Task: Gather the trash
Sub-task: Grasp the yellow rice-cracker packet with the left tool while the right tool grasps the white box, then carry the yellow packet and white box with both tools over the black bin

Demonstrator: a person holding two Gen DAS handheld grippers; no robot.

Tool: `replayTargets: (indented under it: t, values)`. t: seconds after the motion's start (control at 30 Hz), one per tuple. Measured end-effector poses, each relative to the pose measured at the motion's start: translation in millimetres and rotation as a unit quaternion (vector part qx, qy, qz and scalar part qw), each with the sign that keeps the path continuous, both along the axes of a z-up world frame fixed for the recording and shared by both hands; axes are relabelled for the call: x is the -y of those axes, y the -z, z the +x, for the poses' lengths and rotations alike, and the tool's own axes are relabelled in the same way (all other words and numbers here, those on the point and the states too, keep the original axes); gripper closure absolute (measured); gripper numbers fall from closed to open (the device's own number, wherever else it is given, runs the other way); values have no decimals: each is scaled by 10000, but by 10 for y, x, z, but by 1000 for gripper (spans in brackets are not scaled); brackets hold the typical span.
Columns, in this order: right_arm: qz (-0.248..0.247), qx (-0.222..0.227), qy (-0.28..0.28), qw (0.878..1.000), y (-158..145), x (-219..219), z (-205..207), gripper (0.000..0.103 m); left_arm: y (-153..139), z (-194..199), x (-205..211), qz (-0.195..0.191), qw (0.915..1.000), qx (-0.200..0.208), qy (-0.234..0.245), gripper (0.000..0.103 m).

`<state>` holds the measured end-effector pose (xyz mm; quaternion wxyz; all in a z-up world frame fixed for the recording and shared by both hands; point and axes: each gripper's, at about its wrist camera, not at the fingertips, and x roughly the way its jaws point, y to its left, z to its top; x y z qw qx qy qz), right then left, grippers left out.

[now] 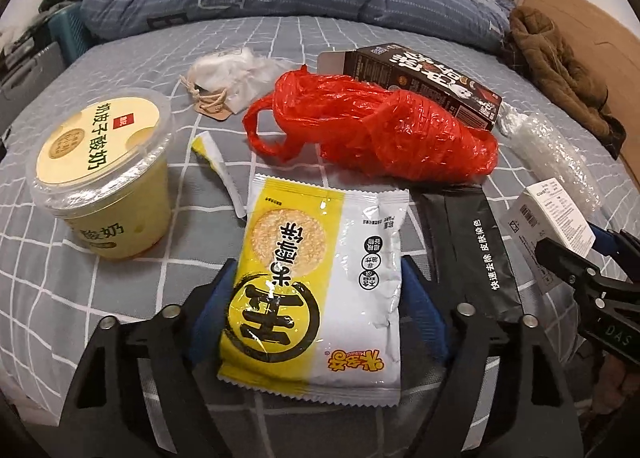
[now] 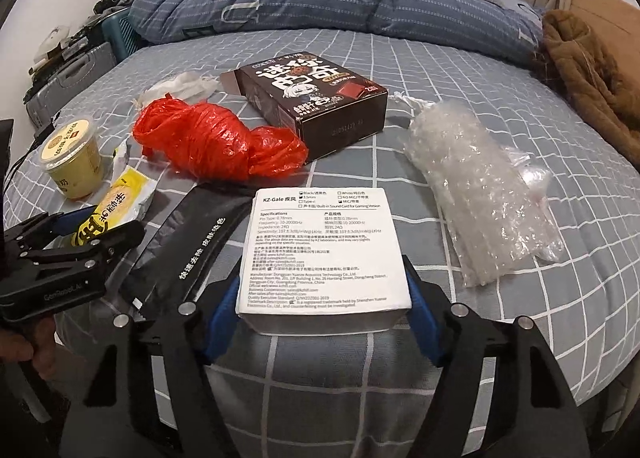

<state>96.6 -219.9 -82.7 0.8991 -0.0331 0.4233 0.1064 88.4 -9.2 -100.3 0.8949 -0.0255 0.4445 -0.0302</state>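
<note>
1. Grey checked bedsheet (image 1: 120, 270) lies under everything you are working on, with the trash spread across it.
2. Farthest left stands the yoghurt cup (image 1: 100, 174), upright and lidded, well apart from both of your grippers.
3. Just right of it lies a small torn yellow-and-white wrapper strip (image 1: 222, 170), beside the top corner of the snack packet.
4. Your left gripper (image 1: 316, 298) has the yellow-and-white snack packet (image 1: 316, 282) between its 2 blue pads (image 1: 424, 310); the packet lies flat on the sheet and the pads sit right at its edges, but you cannot tell from either view whether they press on it.
5. Behind the packet lies the crumpled red plastic bag (image 1: 372, 130), touching the dark cardboard box (image 1: 424, 82), whose flap stands open.
6. A clear crumpled bag (image 1: 232, 74) with a string tag sits farther back, left of the red one.
7. A black pouch (image 2: 200, 242) lies flat between your 2 grippers.
8. Your right gripper (image 2: 324, 294) straddles the white box (image 2: 320, 246); its blue fingers (image 2: 420, 306) are right against the box's sides, the box resting on the sheet.
9. Farthest right lies the bubble-wrap roll (image 2: 476, 186), apart from the white box.
</note>
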Motion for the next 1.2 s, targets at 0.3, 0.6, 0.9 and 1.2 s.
replayTargets:
  t: [0.3,0.6,0.9,1.2]
  values:
    - [45,-17,2,10000,32,6,5,35,55,25,-11,126,9999,-27,-56,67]
    - [47,24,23,10000,10,7,4,35,10,7,-41,65,9999,-8,-155,71]
    - [75,132,1,9999,-107,-15,-58,35,-153,-59,-40,86,9998,87,-148,77]
    - [100,279,11,9996,-302,-25,-147,35,-367,-146,-40,35,9997,196,-117,78]
